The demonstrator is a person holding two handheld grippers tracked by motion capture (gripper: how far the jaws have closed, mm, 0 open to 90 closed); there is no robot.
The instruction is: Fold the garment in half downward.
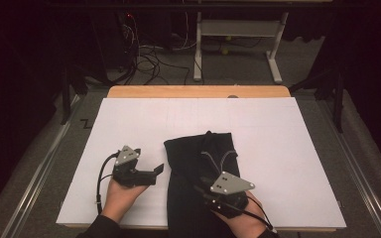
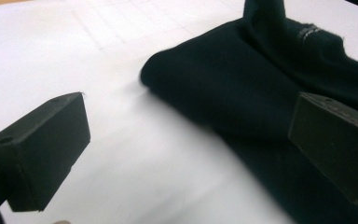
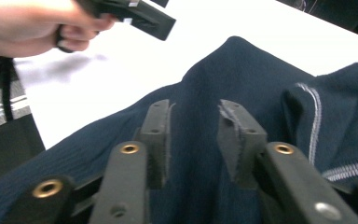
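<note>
A dark navy garment (image 1: 194,157) lies folded on the white board (image 1: 278,144), near its front edge. In the right gripper view, a ridge of this cloth (image 3: 242,70) runs up from between the jaws, and white stitching (image 3: 313,112) shows to the right. My right gripper (image 1: 203,184) rests on the garment's near part and is shut on that fold (image 3: 195,112). My left gripper (image 1: 155,170) hovers just left of the garment's left edge (image 2: 205,79), its jaws wide open with nothing between them (image 2: 189,126).
The board lies on a wooden table (image 1: 198,91) with bare white surface to the left, right and behind the garment. Beyond the table stand a white desk frame (image 1: 238,29) and floor cables (image 1: 144,59). Metal rails (image 1: 39,168) run along both sides.
</note>
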